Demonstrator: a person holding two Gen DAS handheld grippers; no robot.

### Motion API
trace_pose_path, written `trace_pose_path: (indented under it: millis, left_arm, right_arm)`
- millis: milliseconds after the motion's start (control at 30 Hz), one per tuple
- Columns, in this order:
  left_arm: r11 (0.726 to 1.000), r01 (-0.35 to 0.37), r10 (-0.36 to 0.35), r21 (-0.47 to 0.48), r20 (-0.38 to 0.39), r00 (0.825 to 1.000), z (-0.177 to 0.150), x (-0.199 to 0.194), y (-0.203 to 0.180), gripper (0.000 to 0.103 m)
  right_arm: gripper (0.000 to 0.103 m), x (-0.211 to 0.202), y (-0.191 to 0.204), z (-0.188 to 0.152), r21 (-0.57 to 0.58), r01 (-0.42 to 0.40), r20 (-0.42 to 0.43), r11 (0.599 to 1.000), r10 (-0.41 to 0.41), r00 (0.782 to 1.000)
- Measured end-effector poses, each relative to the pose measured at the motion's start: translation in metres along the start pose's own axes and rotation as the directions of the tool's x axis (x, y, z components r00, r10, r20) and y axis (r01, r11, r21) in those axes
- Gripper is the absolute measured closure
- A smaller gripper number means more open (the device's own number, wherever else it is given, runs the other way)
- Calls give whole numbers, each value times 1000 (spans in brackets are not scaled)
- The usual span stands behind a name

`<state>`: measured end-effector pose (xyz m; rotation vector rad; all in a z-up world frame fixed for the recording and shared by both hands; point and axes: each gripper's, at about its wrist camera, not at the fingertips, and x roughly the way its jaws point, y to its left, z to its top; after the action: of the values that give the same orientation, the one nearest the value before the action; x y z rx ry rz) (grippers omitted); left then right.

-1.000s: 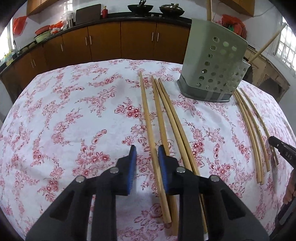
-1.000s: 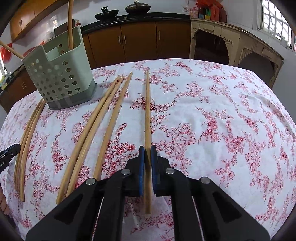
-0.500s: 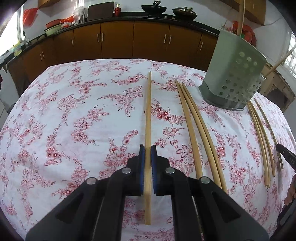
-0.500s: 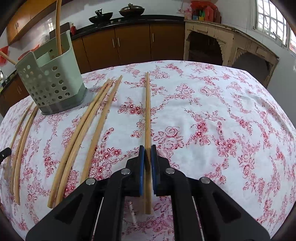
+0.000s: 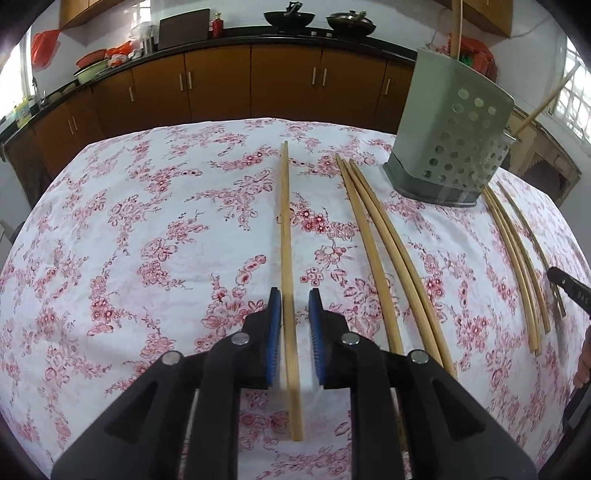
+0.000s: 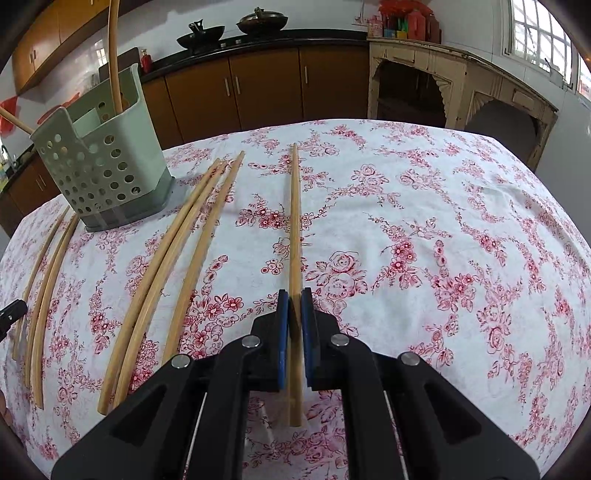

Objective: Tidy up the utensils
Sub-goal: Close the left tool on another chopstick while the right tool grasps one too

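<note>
Partial lettering "DAS" is noted on the right gripper (image 5: 570, 291), clamped on a chopstick (image 6: 294, 221); the left gripper (image 5: 295, 306) fingers are opening around another chopstick (image 5: 285, 229).

Behind your work you see a run of brown cabinets (image 5: 221, 81) under a black counter (image 5: 236, 35), with two dark woks (image 5: 289, 16) sitting on top. A red bottle (image 5: 218, 27) stands near a dark board (image 5: 183, 33). To your right stands a worn cream sideboard (image 6: 461, 85) beneath a window (image 6: 535, 33). A white cloth printed with red flowers (image 6: 424, 229) covers the table.
</note>
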<state>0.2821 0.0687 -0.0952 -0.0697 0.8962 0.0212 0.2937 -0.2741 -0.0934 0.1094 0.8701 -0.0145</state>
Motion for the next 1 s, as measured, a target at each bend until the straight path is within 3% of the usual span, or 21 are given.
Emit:
trace_pose_path:
  millis: [1000]
  left_arm:
    - [1000, -6, 6, 20, 1, 1000, -1, -1, -1, 86]
  right_arm:
    - [95, -6, -1, -5, -9, -3, -1, 1000, 3, 1000]
